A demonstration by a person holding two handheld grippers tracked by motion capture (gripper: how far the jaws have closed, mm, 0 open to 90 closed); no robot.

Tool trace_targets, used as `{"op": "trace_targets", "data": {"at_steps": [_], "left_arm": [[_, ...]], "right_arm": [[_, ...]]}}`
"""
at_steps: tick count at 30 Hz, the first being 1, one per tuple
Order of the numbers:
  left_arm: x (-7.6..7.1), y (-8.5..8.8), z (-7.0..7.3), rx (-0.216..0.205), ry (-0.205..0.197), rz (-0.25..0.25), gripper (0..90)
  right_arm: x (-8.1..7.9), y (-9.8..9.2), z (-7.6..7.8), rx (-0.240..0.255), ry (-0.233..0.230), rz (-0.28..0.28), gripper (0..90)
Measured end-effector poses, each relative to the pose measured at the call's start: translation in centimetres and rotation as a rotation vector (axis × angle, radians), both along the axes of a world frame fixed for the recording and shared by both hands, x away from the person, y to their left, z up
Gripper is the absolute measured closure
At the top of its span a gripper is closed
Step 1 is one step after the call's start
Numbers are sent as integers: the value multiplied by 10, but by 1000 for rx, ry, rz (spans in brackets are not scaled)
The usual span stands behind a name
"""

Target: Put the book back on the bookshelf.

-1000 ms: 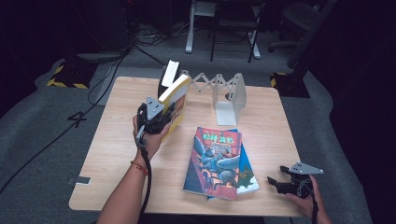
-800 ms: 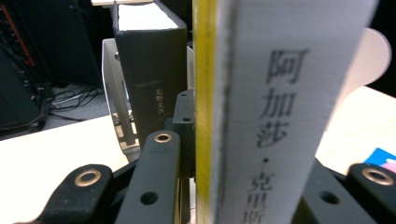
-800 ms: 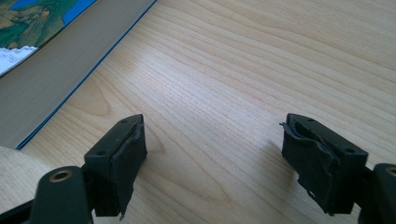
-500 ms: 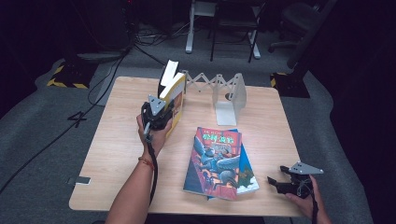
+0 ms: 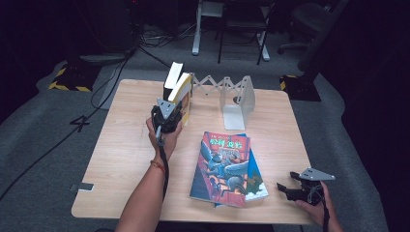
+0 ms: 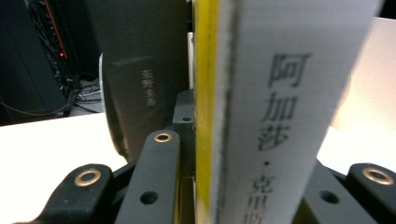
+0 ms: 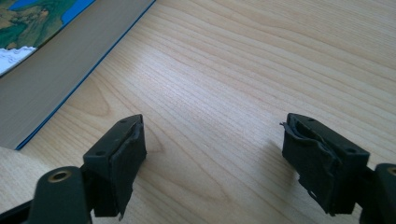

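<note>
Left tongs (image 5: 167, 113) pinched yellow book (image 5: 181, 92) upright, long axis vertical, just beside rack's standing book (image 5: 172, 77). Right tongs (image 5: 296, 189) spread, idle, near stacked books (image 5: 227, 166) on counter (image 5: 121, 145).

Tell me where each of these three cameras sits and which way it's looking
High view: above the person's side, looking forward and down on the table; both forearms show.
Left gripper view: on the left gripper, looking along its jaws clamped on the yellow book.
Right gripper view: on the right gripper, looking down at bare wood between its open jaws.
Shared: the stacked books appear in the high and right gripper views.
</note>
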State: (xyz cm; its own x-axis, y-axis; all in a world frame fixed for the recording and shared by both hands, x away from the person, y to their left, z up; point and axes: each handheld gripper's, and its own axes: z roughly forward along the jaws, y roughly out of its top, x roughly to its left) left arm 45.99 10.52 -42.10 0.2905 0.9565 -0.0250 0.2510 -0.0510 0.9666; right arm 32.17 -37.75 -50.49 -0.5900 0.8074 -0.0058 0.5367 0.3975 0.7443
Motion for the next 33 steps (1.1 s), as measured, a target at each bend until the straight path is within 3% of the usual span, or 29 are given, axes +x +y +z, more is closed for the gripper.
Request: {"op": "trace_targets", "data": {"at_steps": [11,16,22,27,33], "left_arm": [[0,-5,-7,7,2,9,730],[-1,-7,-6,16,7,-2,642],[-4,-8,-11,31,34,10,548],[-7,1,-25,15,86,26,513],[-9,10,-39,-3,109,2,488]], "right_arm": [[0,0,0,-1,1,3,216],[0,0,0,0,1,2,216],[0,0,0,0,1,3,216],[0,0,0,0,0,3,216],[0,0,0,0,1,3,216]]}}
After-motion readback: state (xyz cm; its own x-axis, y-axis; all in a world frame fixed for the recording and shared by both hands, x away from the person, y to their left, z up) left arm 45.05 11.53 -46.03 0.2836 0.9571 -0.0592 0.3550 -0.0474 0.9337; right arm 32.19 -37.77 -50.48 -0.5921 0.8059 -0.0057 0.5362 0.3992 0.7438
